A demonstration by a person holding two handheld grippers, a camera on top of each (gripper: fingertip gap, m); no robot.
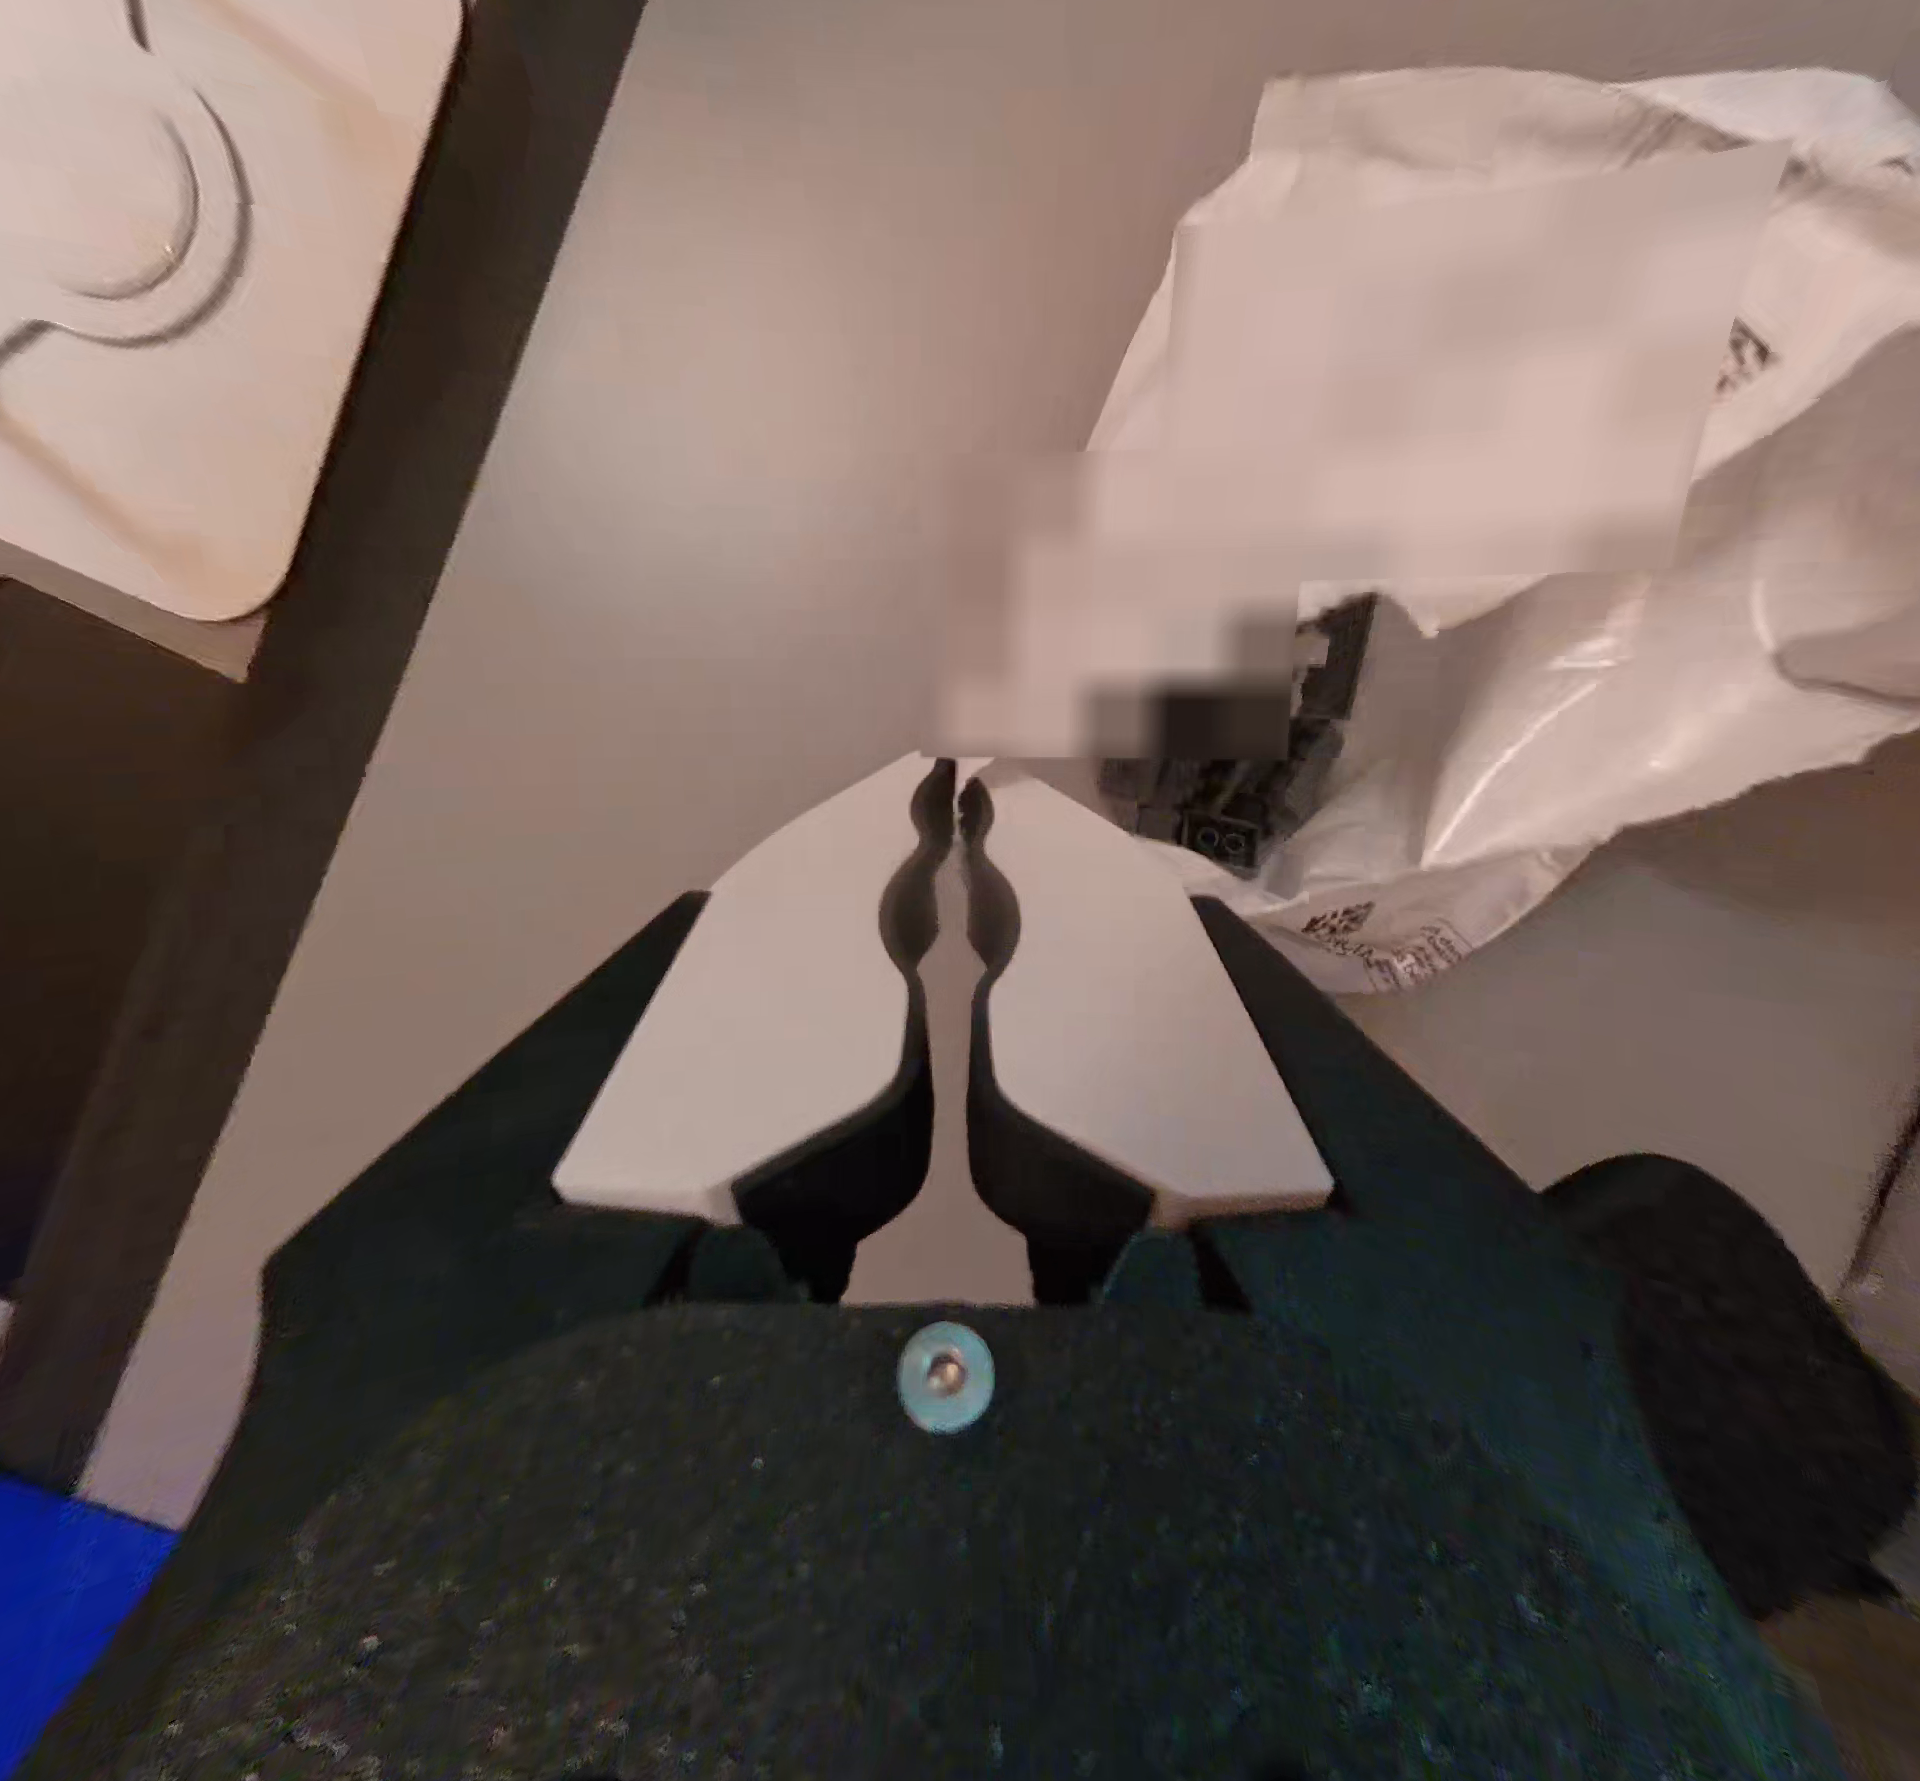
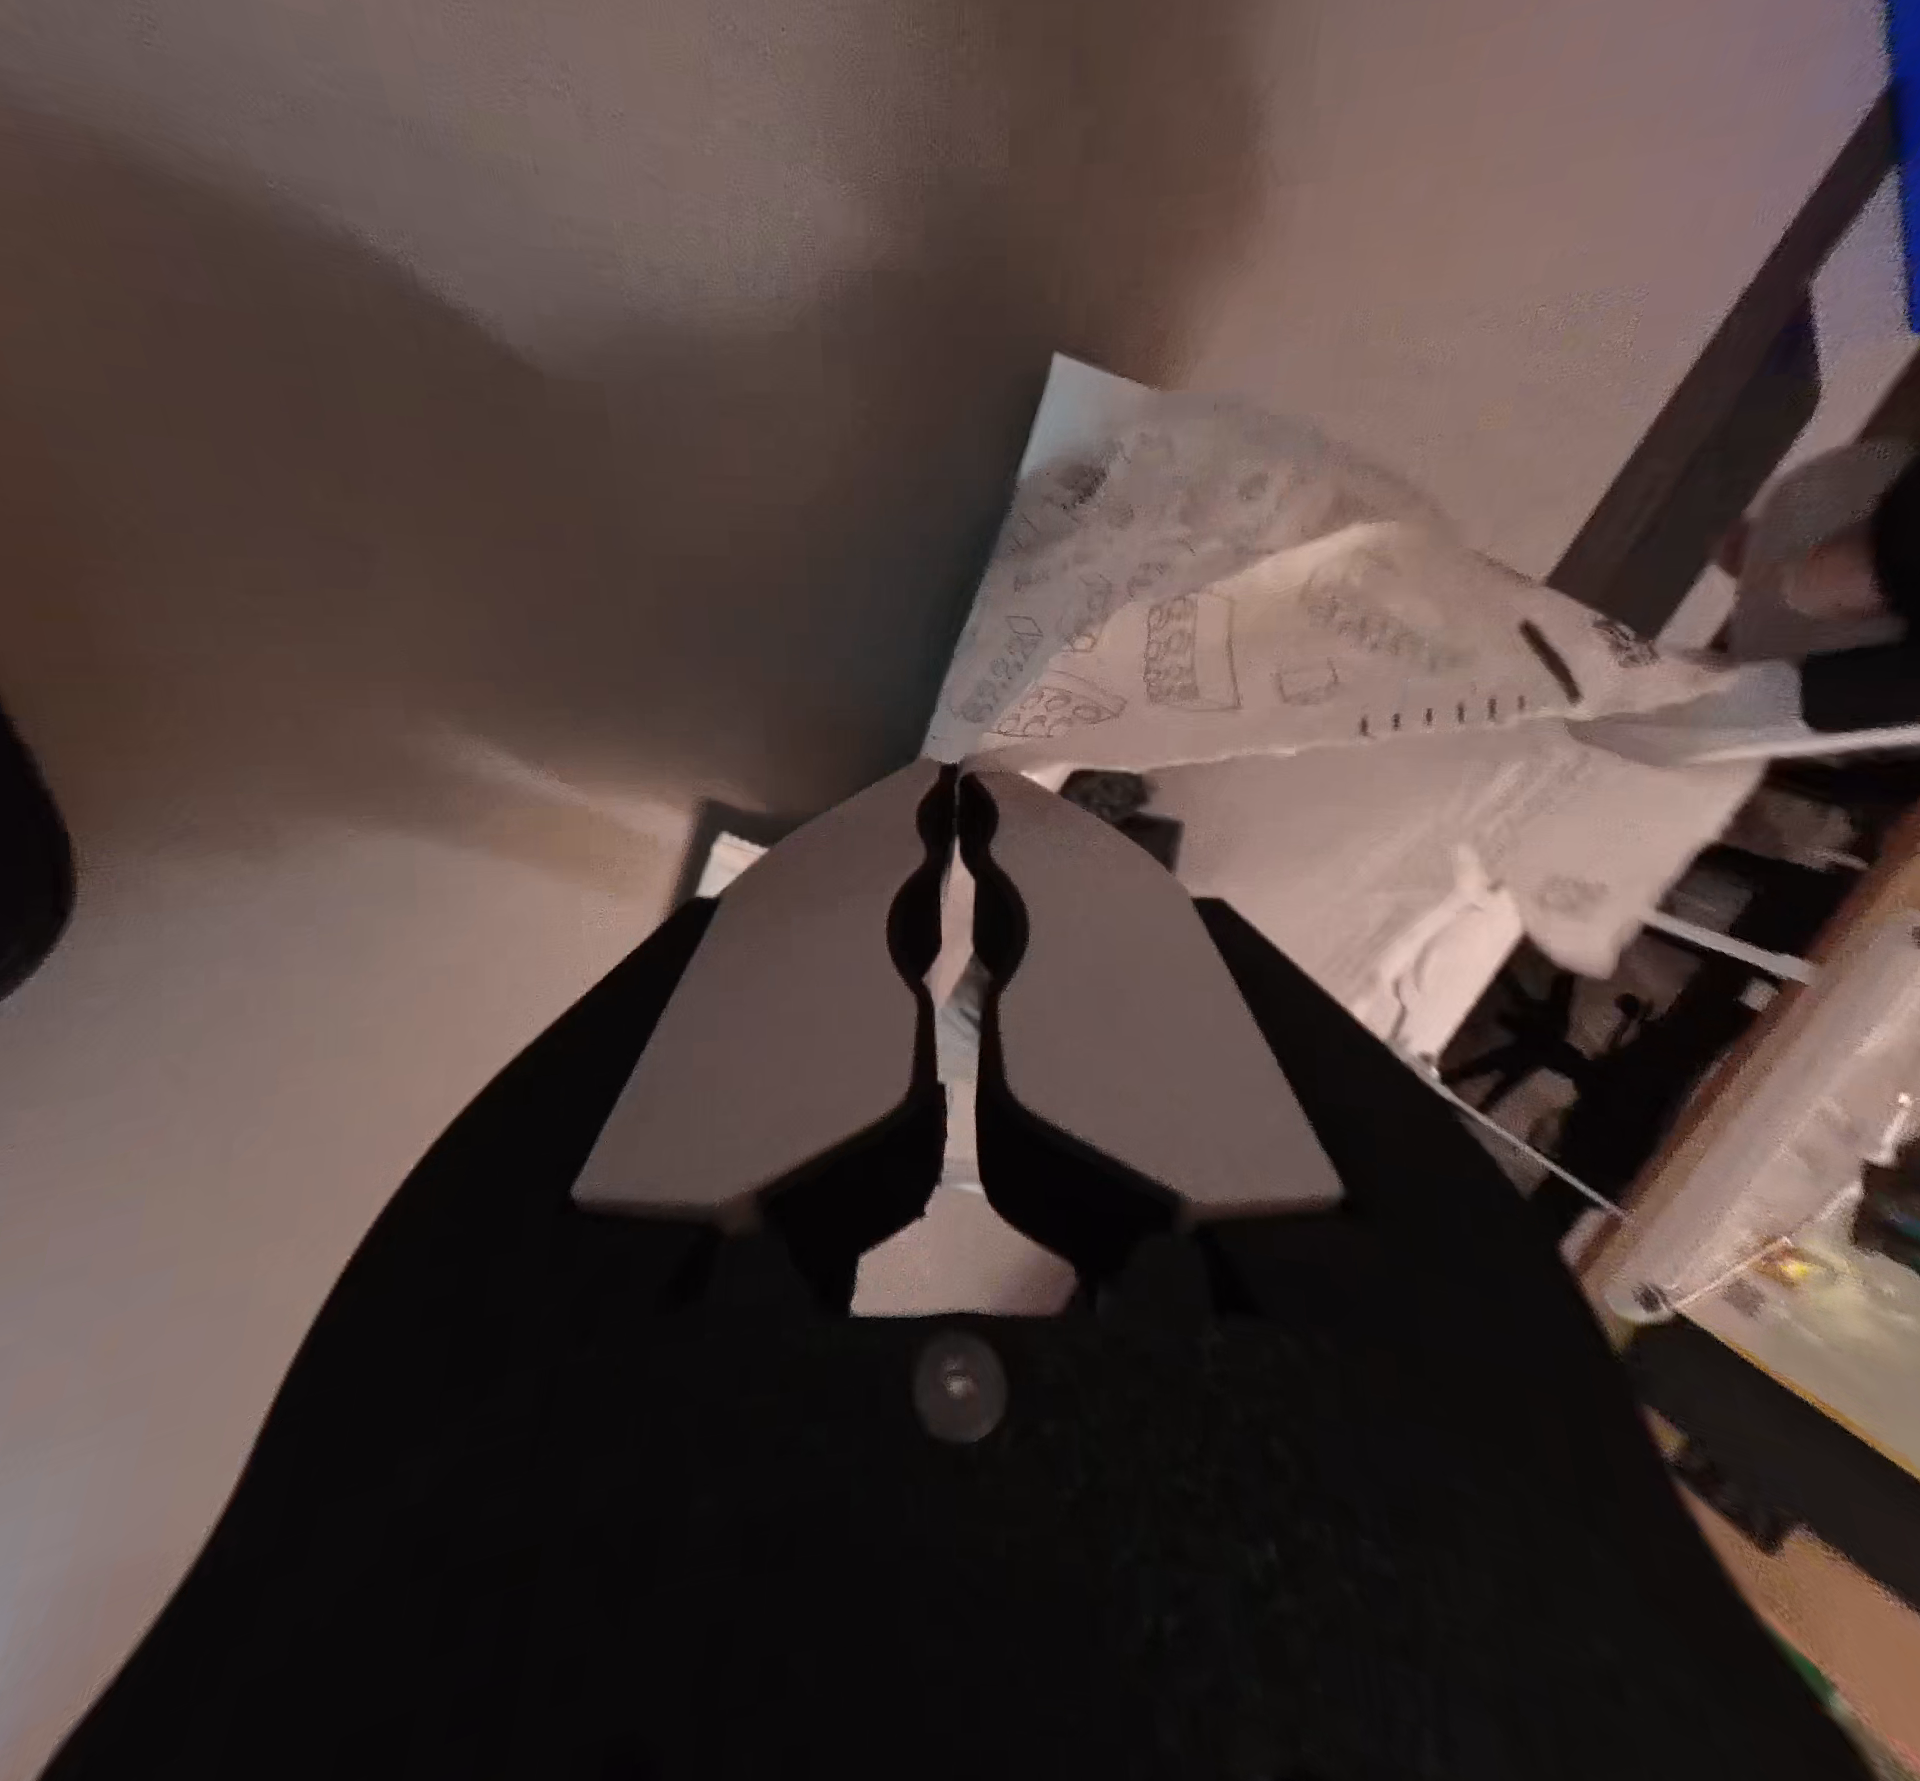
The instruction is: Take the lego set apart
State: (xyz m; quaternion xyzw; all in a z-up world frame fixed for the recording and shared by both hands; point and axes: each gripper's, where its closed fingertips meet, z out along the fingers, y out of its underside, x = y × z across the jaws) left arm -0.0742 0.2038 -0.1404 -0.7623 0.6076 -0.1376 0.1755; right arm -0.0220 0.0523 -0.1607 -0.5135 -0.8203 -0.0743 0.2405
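Partly hidden, the dark grey lego bricks (image 1: 1262, 812) lie in the mouth of a crumpled white plastic bag (image 1: 1558, 692) on the pale desk (image 1: 779, 329), just right of the left hand-held gripper (image 1: 956, 786), whose fingers are nearly closed on nothing. Right hand-held gripper (image 2: 956, 786) is likewise clenched and empty, its tips near a white printed sheet with brick drawings (image 2: 1195, 630). A white rounded board (image 1: 208, 225) sits far left.

Left gripper (image 1: 956, 781), right gripper (image 2: 956, 781): black speckled body, pale wavy-edged fingers, silver screw (image 1: 944, 1376).
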